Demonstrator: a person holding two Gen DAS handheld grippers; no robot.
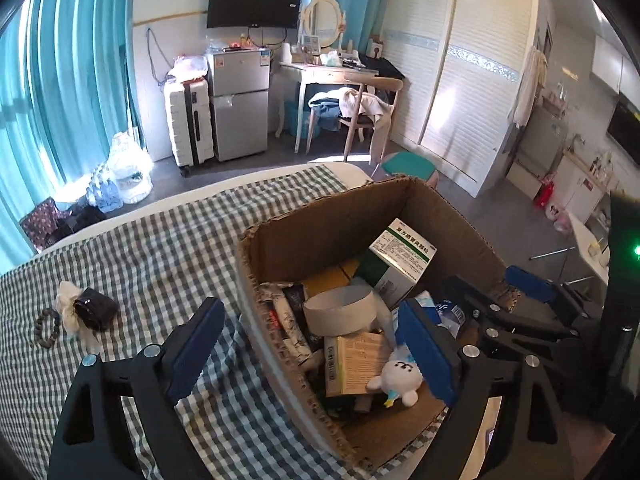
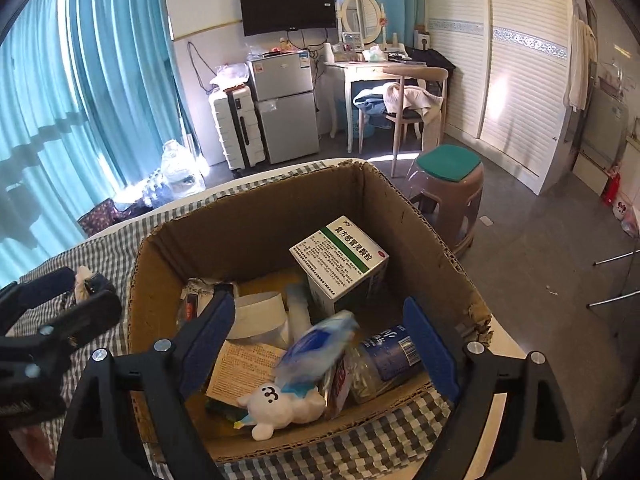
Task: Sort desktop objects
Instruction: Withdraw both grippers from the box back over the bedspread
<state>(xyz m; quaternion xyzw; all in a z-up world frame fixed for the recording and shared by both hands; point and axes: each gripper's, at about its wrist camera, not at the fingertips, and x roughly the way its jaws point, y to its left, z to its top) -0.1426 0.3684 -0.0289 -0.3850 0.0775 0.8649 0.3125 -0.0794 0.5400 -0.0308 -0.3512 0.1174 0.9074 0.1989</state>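
I hold two grippers over an open cardboard box (image 2: pixel 256 216) that sits on a bed covered in a green-and-white checked sheet (image 1: pixel 160 240). My left gripper (image 1: pixel 310 344) is spread wide, its blue pads gripping nothing; one finger hangs outside the box's left wall over the sheet, the other inside the box. My right gripper (image 2: pixel 320 340) is also spread wide over the box, and a blue-and-white plastic packet (image 2: pixel 316 346), blurred, lies loose between its fingers without either pad touching it. Inside the box are a white and green medicine carton (image 2: pixel 340 264) leaning near the far wall, a cardboard tape ring (image 1: pixel 340 308), a tan printed carton (image 1: pixel 352 364), a small white plush toy (image 2: pixel 280 404) near the front wall, and a crushed plastic bottle (image 2: pixel 384 356) with a blue label at the right. Out on the sheet, well left of the box, lie a dark hair clip with a white frill (image 1: pixel 86 310) and, just beside it, a bead bracelet (image 1: pixel 46 326).
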